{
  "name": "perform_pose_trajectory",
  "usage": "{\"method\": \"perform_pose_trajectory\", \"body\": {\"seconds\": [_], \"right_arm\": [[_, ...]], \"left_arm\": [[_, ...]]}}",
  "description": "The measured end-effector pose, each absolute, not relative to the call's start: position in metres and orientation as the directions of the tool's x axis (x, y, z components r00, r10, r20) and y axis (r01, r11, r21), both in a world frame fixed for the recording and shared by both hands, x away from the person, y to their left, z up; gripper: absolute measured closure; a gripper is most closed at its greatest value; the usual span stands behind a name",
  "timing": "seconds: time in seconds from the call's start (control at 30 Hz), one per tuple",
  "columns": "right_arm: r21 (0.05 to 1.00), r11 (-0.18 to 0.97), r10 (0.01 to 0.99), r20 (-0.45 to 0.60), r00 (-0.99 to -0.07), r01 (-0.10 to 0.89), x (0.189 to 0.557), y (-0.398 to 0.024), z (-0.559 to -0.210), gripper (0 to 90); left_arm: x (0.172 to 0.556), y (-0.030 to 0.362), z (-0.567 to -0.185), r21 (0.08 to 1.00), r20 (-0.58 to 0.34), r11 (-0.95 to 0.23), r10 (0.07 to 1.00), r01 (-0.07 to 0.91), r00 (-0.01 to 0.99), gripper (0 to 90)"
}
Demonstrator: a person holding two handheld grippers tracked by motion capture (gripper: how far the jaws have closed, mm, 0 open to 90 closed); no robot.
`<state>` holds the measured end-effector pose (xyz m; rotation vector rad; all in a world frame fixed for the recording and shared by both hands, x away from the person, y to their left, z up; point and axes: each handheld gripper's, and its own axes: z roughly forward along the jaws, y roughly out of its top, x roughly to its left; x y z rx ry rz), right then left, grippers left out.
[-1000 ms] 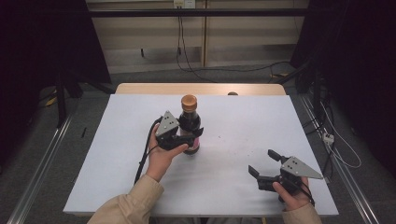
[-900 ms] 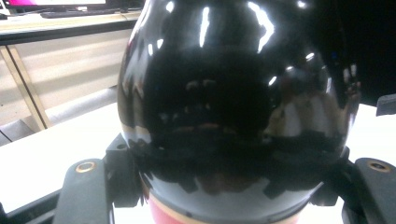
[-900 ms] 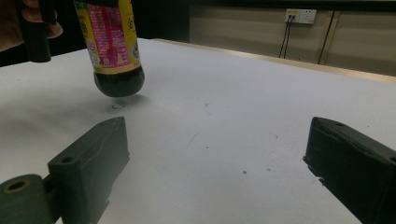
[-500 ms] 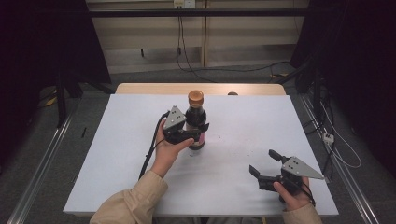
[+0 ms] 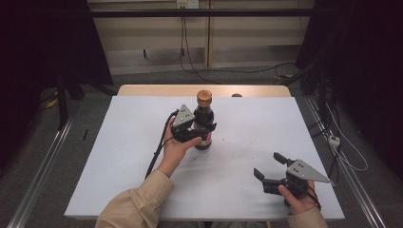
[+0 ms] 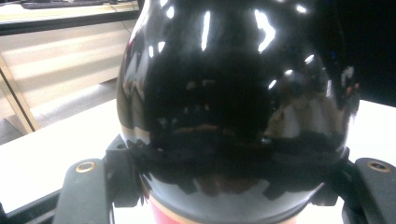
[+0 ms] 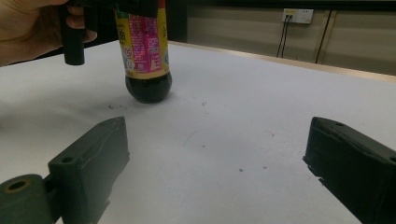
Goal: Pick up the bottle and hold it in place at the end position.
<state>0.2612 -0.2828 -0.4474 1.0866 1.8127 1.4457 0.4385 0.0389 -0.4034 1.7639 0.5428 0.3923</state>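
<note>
on the table [image 5: 142, 156] — bottle [image 5: 205, 118] shifted right, left gripper [image 5: 199, 133] clamped.

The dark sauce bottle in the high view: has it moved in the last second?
Yes. The dark sauce bottle, clamped in the left gripper, has slid slightly rightward along the table's wooden far edge.

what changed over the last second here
The left gripper, shut on the dark bottle, has carried it a little to the right across the white table, still upright. The right gripper stays open near the front right corner, holding nothing.
</note>
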Motion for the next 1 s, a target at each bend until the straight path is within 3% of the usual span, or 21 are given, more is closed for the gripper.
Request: {"method": "perform_pose_trajectory", "body": {"seconds": [1.0], "right_arm": [[0.964,0.088,0.86,0.054,-0.507,0.253,0.261,-0.284,-0.45,5.7]], "left_arm": [[0.453,0.025,-0.411,0.971,-0.005,-0.198,0.538,0.133,0.843,30.2]]}}
